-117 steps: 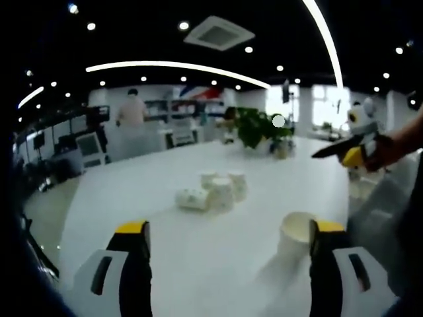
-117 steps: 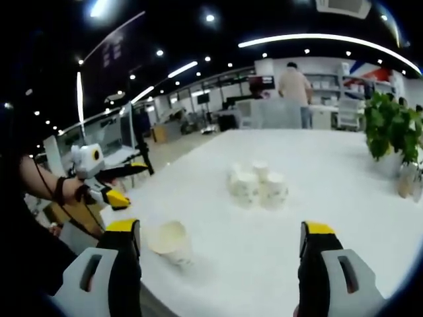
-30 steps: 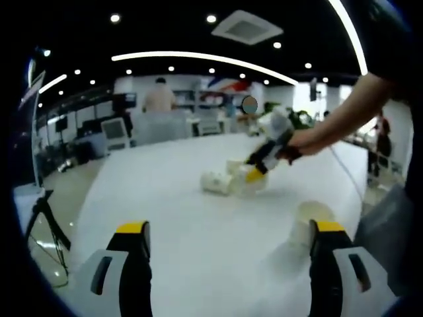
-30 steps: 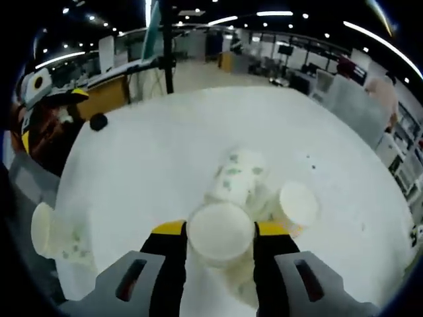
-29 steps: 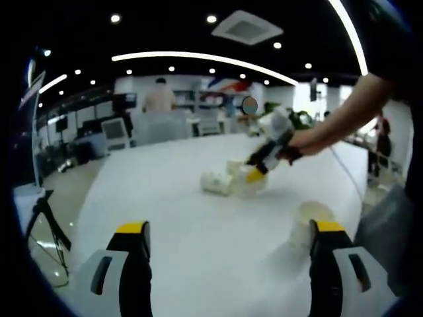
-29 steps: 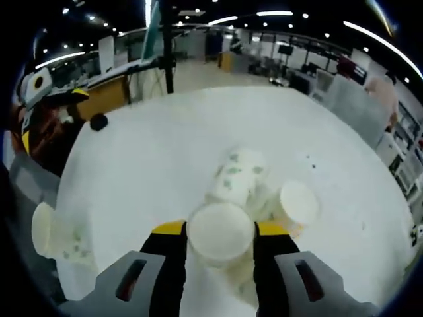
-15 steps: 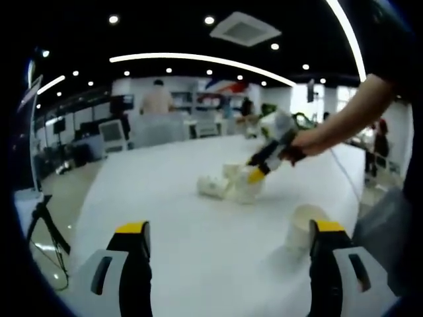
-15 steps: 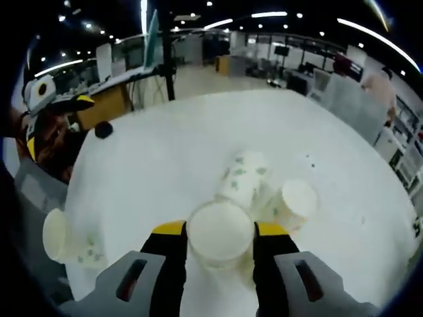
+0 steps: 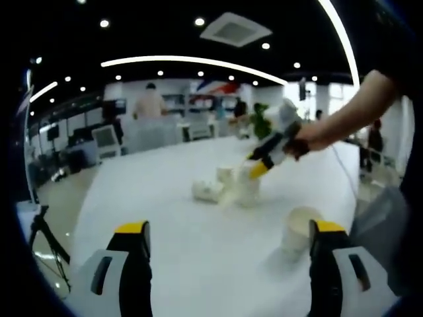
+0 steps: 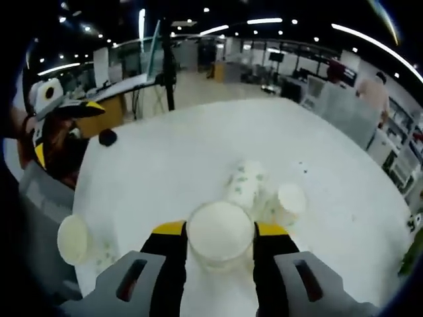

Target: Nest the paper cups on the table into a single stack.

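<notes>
Jaws of the right gripper (image 10: pixel 221 232) clamp a cup (image 10: pixel 220 242); left gripper (image 9: pixel 228 231) gapes beside a lone cup (image 9: pixel 297 230).

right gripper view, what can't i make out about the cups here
- Held cup: body hidden below its rim and the right tool jaws.
- Upright cup and lying cup: partly hidden behind the held cup; whether they touch is unclear.
- Lone cup: near the edge, blurred, print unreadable.
- Left gripper view: cup cluster small and blurred, count uncertain.
</notes>
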### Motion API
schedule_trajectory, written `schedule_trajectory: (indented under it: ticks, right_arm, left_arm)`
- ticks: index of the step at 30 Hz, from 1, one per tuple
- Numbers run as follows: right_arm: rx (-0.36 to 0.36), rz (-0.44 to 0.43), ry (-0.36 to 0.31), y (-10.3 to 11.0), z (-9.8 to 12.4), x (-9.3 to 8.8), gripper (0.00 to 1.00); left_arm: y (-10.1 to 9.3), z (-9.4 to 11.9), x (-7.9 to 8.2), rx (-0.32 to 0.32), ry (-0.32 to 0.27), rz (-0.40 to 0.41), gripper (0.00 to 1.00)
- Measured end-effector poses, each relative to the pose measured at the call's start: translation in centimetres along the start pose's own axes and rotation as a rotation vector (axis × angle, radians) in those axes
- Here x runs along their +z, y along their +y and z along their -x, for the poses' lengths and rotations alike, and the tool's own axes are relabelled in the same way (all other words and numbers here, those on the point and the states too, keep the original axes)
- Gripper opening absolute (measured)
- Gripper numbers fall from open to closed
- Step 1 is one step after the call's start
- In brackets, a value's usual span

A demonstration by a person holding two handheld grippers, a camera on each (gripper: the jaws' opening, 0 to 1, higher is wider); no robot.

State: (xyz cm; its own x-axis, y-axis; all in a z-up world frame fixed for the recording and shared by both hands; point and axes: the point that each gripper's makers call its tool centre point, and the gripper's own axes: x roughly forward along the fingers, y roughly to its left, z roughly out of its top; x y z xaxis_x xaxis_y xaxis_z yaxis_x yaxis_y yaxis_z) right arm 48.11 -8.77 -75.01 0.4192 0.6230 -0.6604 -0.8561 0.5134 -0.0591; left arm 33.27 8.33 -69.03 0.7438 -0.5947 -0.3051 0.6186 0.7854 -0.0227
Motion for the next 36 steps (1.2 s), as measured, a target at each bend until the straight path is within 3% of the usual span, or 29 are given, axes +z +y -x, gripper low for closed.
schedule_trajectory:
  ticks: [23,36]
  right_arm:
    - [-0.065,-0.025,-0.110,3.8,5.9,1.5,0.36]
    - [-0.111,-0.013,-0.187,6.1,9.8,3.3,0.35]
  left_arm:
    - [-2.3,-0.9,0.7,-0.120,-0.013,-0.027,0.97]
    - [-2.8,-0.6,0.6,-0.132,-0.017,-0.031,0.96]
